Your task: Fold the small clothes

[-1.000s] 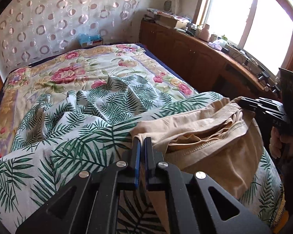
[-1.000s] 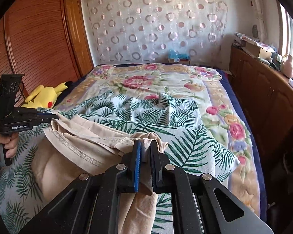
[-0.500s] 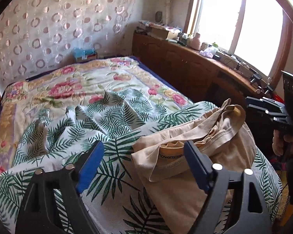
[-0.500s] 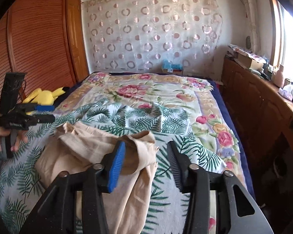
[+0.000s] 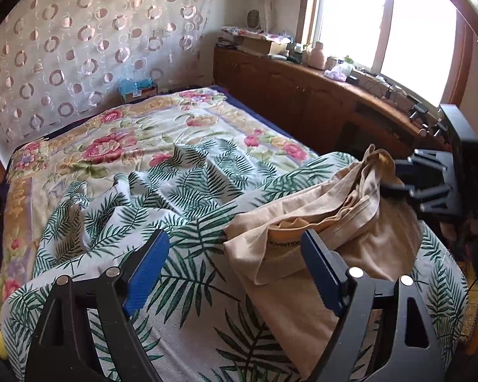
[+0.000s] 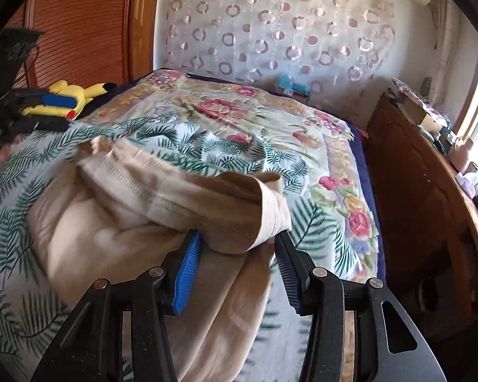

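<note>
A small beige garment [image 5: 328, 222] lies bunched and partly folded on the palm-leaf bedspread [image 5: 181, 197]. My left gripper [image 5: 235, 270] is open, its jaws wide apart above the garment's left corner, holding nothing. In the right wrist view the garment [image 6: 162, 197] lies just ahead of my right gripper [image 6: 235, 264], which is open with the folded edge between its blue pads but not pinched. The right gripper also shows in the left wrist view [image 5: 430, 184], beside the garment's right end. The left gripper shows far left in the right wrist view [image 6: 32, 111].
A yellow plush toy [image 6: 73, 95] lies at the bed's left side. A wooden cabinet [image 5: 318, 102] with clutter on top runs along the bed's right side under the window. A blue tissue box [image 5: 137, 86] sits at the bed's head by the curtain.
Both grippers were shut on the garment's corners a second ago. Both have opened and let go, and the garment now rests on the bed. The right gripper has tilted and moved closer.
</note>
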A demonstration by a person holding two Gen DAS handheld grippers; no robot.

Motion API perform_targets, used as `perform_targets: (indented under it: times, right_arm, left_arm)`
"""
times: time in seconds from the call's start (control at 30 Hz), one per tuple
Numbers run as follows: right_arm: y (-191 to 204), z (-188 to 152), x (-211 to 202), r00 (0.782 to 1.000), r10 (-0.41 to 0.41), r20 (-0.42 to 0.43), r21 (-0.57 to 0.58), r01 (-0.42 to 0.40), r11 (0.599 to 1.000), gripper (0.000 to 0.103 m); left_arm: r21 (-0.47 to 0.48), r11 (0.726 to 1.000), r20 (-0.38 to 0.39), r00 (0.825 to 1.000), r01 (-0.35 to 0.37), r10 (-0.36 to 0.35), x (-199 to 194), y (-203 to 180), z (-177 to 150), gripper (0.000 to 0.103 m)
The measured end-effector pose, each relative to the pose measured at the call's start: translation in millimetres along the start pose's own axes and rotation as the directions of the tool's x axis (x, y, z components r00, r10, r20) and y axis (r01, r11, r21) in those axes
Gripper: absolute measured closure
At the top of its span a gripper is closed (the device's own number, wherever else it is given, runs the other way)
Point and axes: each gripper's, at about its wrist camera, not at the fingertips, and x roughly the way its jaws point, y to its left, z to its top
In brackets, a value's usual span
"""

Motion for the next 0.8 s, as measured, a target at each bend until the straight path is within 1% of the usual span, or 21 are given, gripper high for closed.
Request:
perform_targets:
  times: [0.13, 0.2, 0.23, 0.27, 0.33, 0.37, 0.4, 0.47, 0.53, 0.63, 0.67, 0.7, 0.73, 0.77, 0.8]
  right_arm:
    - [-7.8, 18.3, 11.1, 1.000, -0.023, 0.005, 0.014, 0.023, 1.000, 0.054]
    - [-10.6, 24.2, 14.2, 1.000, 0.016, 0.015, 0.034, -0.016, 0.999, 0.054]
    - [-11.8, 25.7, 18.1, 0.999, 0.040, 0.022, 0.043, -0.041, 0.998, 0.061]
    - [-13.7, 27.0, 20.0, 0.998, 0.064, 0.027, 0.049, -0.066, 0.997, 0.080]
    - [-17.5, 30.3, 23.0, 0.993, 0.111, 0.031, 0.055, -0.113, 0.992, 0.093]
    - [-22.2, 27.1, 22.0, 0.991, 0.132, 0.035, 0.060, -0.134, 0.989, 0.096]
    - [-26.0, 27.0, 22.6, 0.987, 0.155, 0.042, 0.073, -0.158, 0.985, 0.096]
    - [-39.0, 24.2, 25.2, 0.987, 0.154, 0.053, 0.125, -0.160, 0.979, 0.097]
    - [-55.1, 19.5, 34.6, 0.994, 0.105, 0.016, 0.221, -0.106, 0.969, 0.097]
    - [-69.2, 9.7, 46.9, 0.997, 0.071, -0.039, 0.317, -0.055, 0.947, 0.097]
    - [-72.3, 8.3, 47.6, 0.996, 0.074, -0.045, 0.342, -0.054, 0.938, 0.096]
    - [-74.2, 7.0, 45.3, 0.997, 0.065, -0.038, 0.349, -0.047, 0.936, 0.092]
    - [-74.3, 11.4, 44.1, 0.999, 0.031, -0.036, 0.350, -0.016, 0.937, 0.079]
    - [-76.6, 12.4, 38.5, 0.999, -0.024, -0.028, 0.352, 0.033, 0.935, 0.074]
    - [-78.8, 12.7, 33.0, 0.999, -0.038, -0.012, 0.357, 0.040, 0.933, 0.074]
  left_arm:
    - [-0.007, 1.000, -0.009, 1.000, 0.001, -0.001, 1.7, 2.6, -0.6, 0.018]
    - [-0.010, 1.000, -0.008, 1.000, 0.003, -0.003, 1.0, 3.3, -0.5, 0.018]
    - [-0.012, 1.000, -0.008, 1.000, 0.004, -0.004, 1.0, 3.6, -0.4, 0.018]
    - [-0.012, 1.000, -0.007, 1.000, 0.001, -0.001, 1.0, 3.0, -1.0, 0.018]
    - [-0.018, 1.000, -0.007, 1.000, -0.006, 0.006, 1.2, 4.2, -0.7, 0.018]
    - [-0.021, 1.000, -0.007, 1.000, -0.006, 0.006, 1.1, 4.6, -1.2, 0.018]
    - [-0.023, 1.000, -0.005, 1.000, -0.006, 0.005, 0.8, 4.8, -1.2, 0.018]
    - [-0.023, 1.000, -0.003, 1.000, -0.006, 0.006, 0.6, 4.9, -0.8, 0.018]
    - [-0.022, 1.000, -0.004, 1.000, -0.006, 0.006, 0.5, 5.2, -1.0, 0.018]
    - [-0.020, 1.000, -0.013, 1.000, -0.013, 0.013, 2.1, 4.9, -1.3, 0.018]
    - [-0.017, 1.000, -0.015, 1.000, -0.010, 0.010, 3.3, 4.3, -1.7, 0.018]
    - [-0.015, 1.000, -0.018, 1.000, -0.008, 0.008, 4.0, 3.9, -2.0, 0.018]
    - [-0.012, 1.000, -0.023, 1.000, -0.007, 0.007, 5.6, 3.1, -2.5, 0.018]
    - [-0.010, 1.000, -0.029, 1.000, -0.005, 0.005, 7.5, 2.3, -3.0, 0.018]
    - [-0.008, 1.000, -0.034, 0.999, -0.003, 0.003, 9.7, 1.3, -3.9, 0.018]
